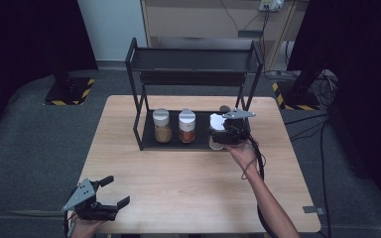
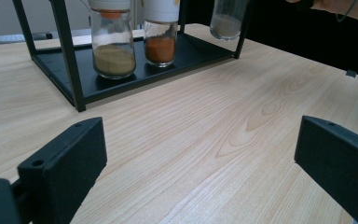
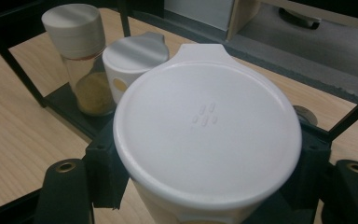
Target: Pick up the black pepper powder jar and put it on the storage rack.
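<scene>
Wooden table point(image 1: 178, 188), pale grain, standing on grey carpet point(image 1: 25, 148).

Black two-tier metal rack point(image 1: 193, 59) at the table's 12 o'clock edge. Its lower shelf point(image 1: 201, 131) sits on the tabletop; the upper shelf holds nothing visible.

Right gripper point(image 1: 224, 130) at the rack's 3 o'clock end, over the lower shelf, with the person's forearm running in from 5 o'clock. Jaws clamped on a white-lidded spice jar point(image 3: 207, 126), one pad on each side just under the lid rim, seen plainly in the right gripper view. In the left gripper view the jar's glass base point(image 2: 226, 18), holding pale grey powder, hangs clear of the shelf, lifted, near the rack's front right post.

Left gripper point(image 1: 111, 193) at the table's 7 o'clock corner, well apart from the rack. Jaws spread wide, nothing between them, bare tabletop below.

Two spice jars stand upright on the lower shelf, side by side at 9 o'clock of the held jar:
- tan-powder jar point(image 1: 162, 125), white lid, the farther one;
- orange-red-powder jar point(image 1: 187, 126), white lid, the nearer one.

A small dark round thing point(image 1: 224, 108) sits at the rack's back right, at 12 o'clock of the right gripper; too small to identify.
</scene>
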